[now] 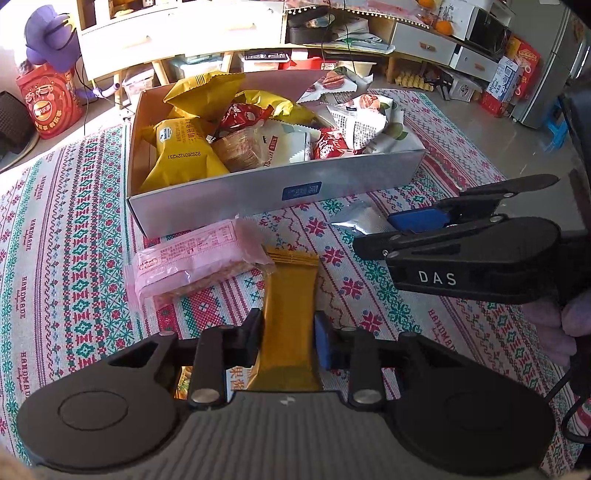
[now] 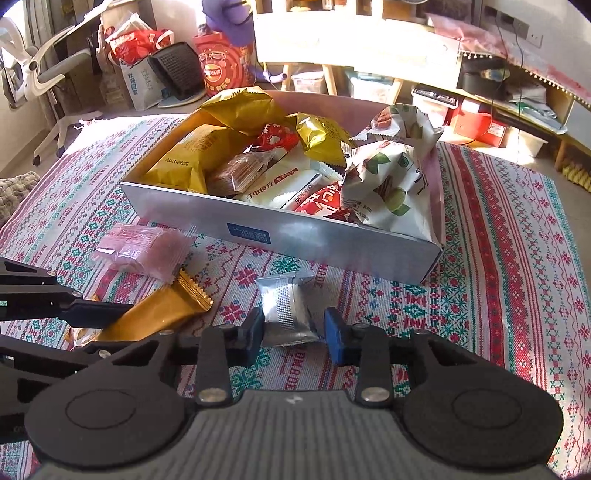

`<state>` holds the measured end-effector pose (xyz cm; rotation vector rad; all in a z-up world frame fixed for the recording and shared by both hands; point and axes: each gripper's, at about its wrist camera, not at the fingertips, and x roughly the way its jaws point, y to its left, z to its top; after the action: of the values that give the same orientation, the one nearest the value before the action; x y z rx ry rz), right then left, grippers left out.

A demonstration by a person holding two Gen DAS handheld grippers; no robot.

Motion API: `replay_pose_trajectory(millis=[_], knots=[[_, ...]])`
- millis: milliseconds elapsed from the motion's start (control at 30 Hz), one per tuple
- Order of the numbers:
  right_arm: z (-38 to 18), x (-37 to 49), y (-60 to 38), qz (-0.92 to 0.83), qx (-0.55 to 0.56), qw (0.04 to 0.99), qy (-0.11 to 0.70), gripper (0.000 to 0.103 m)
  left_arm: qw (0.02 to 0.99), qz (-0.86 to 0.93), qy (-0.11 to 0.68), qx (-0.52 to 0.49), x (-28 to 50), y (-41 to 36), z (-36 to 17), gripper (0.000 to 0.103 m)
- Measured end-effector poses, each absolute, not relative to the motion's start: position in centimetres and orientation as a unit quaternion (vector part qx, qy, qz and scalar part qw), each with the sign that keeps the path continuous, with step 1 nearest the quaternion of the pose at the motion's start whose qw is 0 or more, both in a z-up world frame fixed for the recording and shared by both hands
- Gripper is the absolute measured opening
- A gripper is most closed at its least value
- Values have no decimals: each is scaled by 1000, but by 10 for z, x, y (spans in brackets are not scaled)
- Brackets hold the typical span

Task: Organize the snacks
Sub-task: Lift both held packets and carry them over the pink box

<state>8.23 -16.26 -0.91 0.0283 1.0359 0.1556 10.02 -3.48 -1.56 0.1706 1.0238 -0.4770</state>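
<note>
A silver box (image 1: 236, 192) (image 2: 332, 240) full of snack packets sits on the patterned cloth. My left gripper (image 1: 288, 338) is shut on an orange-gold snack bar (image 1: 290, 317), also seen in the right wrist view (image 2: 159, 314). A pink wrapped snack (image 1: 195, 254) (image 2: 140, 251) lies just left of the bar, in front of the box. My right gripper (image 2: 294, 334) straddles a small silver packet (image 2: 286, 310) on the cloth; its fingers are close to the packet's sides, a small gap shows at the blue pad (image 2: 334, 338). In the left wrist view the right gripper (image 1: 399, 225) reaches the packet (image 1: 360, 219).
The cloth (image 2: 498, 258) covers a low surface. Behind it stand white cabinets (image 1: 177, 33), a red bag (image 1: 48, 99), an office chair (image 2: 33, 70) and floor clutter.
</note>
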Motion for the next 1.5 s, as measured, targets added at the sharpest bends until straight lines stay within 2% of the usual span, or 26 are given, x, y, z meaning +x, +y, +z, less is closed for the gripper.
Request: replay_pose_trajectory(millis=[633, 1100, 1233, 1500], knots=[[19, 78, -181, 72, 92, 856, 504, 32, 837, -253, 485, 35, 90, -28, 10, 35], [37, 95, -196, 80, 170, 869, 457, 32, 863, -236, 447, -5, 94, -16, 42, 35], [36, 104, -194, 94, 178, 886, 418, 32, 872, -215, 440, -5, 108, -12, 43, 35], [25, 123, -184, 101, 180, 892, 401, 32, 869, -196, 453, -49, 160, -6, 43, 35]])
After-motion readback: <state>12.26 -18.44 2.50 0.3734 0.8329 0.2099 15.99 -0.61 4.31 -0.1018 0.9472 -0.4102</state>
